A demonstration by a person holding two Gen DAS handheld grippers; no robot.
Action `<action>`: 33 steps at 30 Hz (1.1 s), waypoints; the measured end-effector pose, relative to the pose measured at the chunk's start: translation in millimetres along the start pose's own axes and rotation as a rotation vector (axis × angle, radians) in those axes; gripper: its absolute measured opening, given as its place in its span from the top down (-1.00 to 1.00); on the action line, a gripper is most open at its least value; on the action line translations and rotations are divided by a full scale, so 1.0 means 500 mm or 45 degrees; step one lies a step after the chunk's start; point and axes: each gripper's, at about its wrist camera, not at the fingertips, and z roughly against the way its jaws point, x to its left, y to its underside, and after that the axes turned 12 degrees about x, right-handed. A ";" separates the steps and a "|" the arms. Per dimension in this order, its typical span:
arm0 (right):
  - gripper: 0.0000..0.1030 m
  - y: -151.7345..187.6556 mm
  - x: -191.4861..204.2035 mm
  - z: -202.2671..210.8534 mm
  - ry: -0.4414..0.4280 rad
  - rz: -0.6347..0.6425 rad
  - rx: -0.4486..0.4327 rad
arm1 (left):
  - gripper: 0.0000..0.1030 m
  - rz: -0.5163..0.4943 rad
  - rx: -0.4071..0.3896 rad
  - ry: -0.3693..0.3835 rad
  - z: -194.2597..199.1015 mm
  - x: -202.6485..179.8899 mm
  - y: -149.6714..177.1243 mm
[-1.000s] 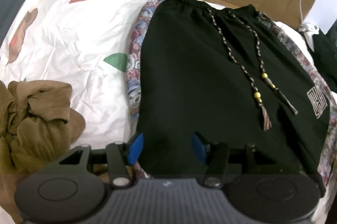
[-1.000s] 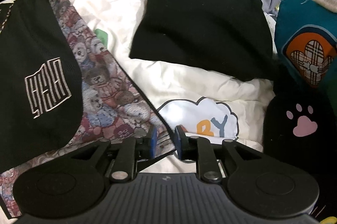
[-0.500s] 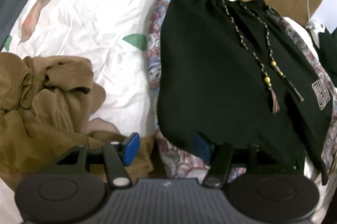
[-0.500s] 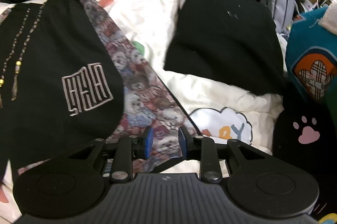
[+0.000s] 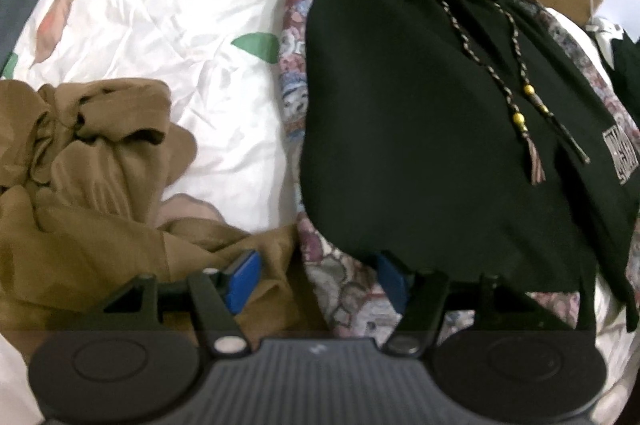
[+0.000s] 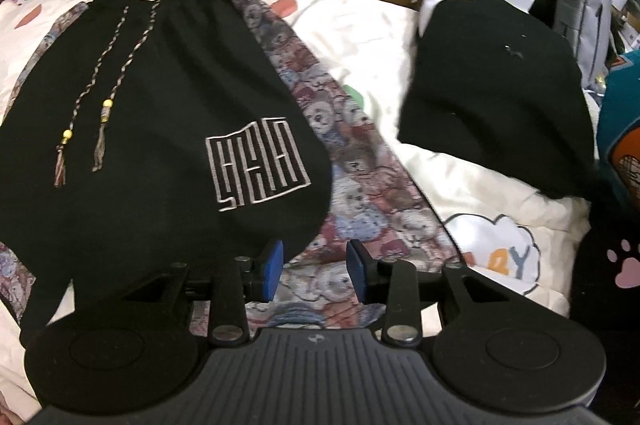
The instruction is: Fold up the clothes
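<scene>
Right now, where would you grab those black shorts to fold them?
Probably the two bottom corners of the black shorts, from the near hem side. They lie flat, waistband far, and the left gripper and right gripper are already open there.

Left gripper (image 5: 318, 279): jaws spread wide, blue pads (image 5: 243, 280) well apart, nothing clamped between them, held low and pointing forward. Right gripper (image 6: 315, 271): jaws parted too, gap narrower than the left's, blue pads (image 6: 273, 270) facing each other with nothing pinched, also low and level. No hand or sleeve visible in either wrist view.
</scene>
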 end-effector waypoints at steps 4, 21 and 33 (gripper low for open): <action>0.22 -0.001 0.033 0.000 -0.031 0.037 -0.007 | 0.89 -0.046 -0.001 0.055 -0.001 -0.012 0.000; 0.22 0.013 0.034 -0.010 -0.064 0.068 -0.004 | 0.94 -0.273 -0.129 0.215 0.038 -0.159 -0.031; 0.22 0.039 -0.010 -0.052 -0.198 -0.019 -0.008 | 0.55 -0.316 -0.039 0.294 0.000 -0.269 -0.059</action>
